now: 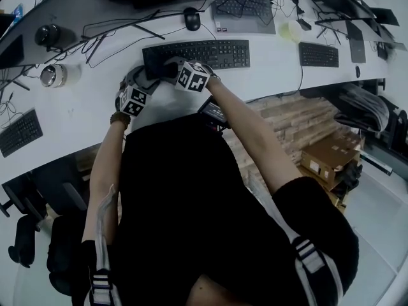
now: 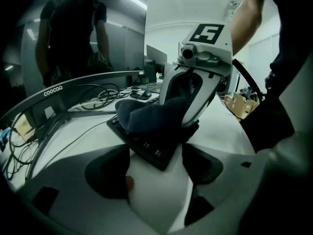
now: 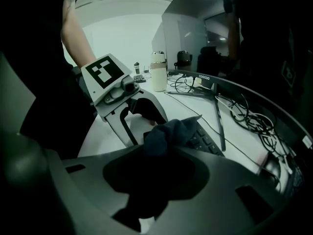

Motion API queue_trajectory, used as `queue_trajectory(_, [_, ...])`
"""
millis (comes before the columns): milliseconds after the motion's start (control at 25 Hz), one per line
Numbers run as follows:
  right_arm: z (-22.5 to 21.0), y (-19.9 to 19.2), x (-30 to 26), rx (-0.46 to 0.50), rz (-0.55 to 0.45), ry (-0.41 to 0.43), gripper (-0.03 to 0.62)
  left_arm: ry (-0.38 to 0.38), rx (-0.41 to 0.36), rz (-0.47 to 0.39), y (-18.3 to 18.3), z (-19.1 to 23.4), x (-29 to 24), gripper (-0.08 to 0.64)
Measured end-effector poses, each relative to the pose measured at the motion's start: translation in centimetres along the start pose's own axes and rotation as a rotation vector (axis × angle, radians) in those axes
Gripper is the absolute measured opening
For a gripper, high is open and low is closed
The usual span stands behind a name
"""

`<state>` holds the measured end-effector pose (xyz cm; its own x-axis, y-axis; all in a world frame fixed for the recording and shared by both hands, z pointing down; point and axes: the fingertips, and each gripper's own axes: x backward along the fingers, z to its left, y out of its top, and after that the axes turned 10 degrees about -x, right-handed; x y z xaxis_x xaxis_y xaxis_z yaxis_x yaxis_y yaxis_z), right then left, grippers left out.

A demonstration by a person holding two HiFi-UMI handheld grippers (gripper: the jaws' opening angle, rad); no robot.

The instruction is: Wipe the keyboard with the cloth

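A black keyboard [image 1: 210,54] lies on the white desk [image 1: 76,116] in front of me. My right gripper [image 1: 171,69] is shut on a bunched dark cloth [image 3: 168,132], which rests on the keyboard's left end [image 3: 208,140]. In the left gripper view the cloth [image 2: 149,116] covers the keys under the right gripper [image 2: 190,124]. My left gripper [image 1: 141,85] stands open at the keyboard's near left corner [image 2: 154,153], a pad [image 2: 110,173] on either side of it. I cannot tell whether the pads touch the keyboard. The right gripper view shows the left gripper [image 3: 146,121] just behind the cloth.
Cables [image 1: 115,30], a mouse [image 1: 192,18] and a laptop [image 1: 244,8] lie behind the keyboard. More keyboards sit at the right [image 1: 319,55] and left [image 1: 19,132]. A metal cup [image 1: 52,75] stands at the left, cardboard boxes [image 1: 325,161] on the floor to the right.
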<state>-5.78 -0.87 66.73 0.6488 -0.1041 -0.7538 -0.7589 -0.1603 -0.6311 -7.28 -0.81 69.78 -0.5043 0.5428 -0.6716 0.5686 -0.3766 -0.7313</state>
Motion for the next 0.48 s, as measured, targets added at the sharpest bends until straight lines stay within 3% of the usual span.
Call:
queue_trajectory(320, [-0.1, 0.1, -0.1, -0.003, 0.025, 0.007, 0.115, 0.003, -0.005, -0.003, 0.0, 0.1, -0.1, 0.330])
queue_trajectory(480, [0.9, 1.2, -0.2, -0.035, -0.019, 0.049, 0.123, 0.003, 0.000, 0.002, 0.0, 0.0, 0.0, 0.330])
